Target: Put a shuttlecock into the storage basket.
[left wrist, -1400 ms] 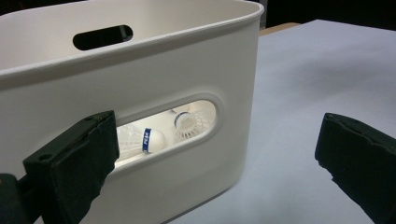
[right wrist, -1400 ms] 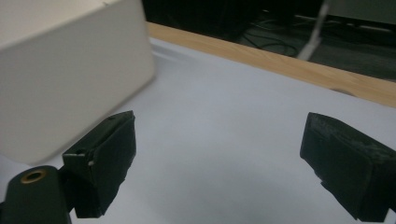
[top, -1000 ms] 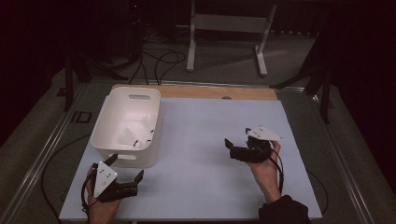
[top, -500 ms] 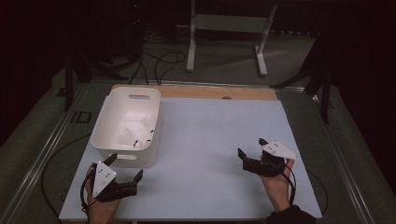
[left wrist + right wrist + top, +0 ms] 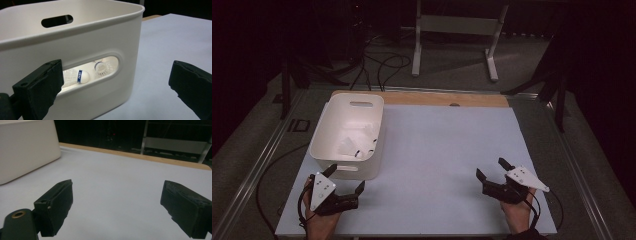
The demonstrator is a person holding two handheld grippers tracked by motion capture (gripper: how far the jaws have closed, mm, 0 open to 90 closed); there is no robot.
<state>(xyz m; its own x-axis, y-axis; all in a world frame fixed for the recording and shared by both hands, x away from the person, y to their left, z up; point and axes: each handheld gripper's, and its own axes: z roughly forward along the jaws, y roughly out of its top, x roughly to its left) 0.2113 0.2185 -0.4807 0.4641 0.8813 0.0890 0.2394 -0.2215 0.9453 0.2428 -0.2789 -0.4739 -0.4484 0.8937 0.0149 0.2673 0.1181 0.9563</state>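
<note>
White shuttlecocks (image 5: 82,75) seen through bin (image 5: 75,42) handle slot, both claws (image 5: 346,180) (image 5: 493,168) released, empty.

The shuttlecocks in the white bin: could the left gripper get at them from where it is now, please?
Probably not directly: the left gripper, open, faces the bin wall, and the shuttlecocks lie behind the handle slot; going over the rim looks free.

A pale table top (image 5: 447,150) with a wooden far edge (image 5: 432,98) stands on grey flooring (image 5: 452,60) in a dark room, where a white metal stand (image 5: 457,30) and black cables (image 5: 377,62) (loosely coiled) lie beyond.
</note>
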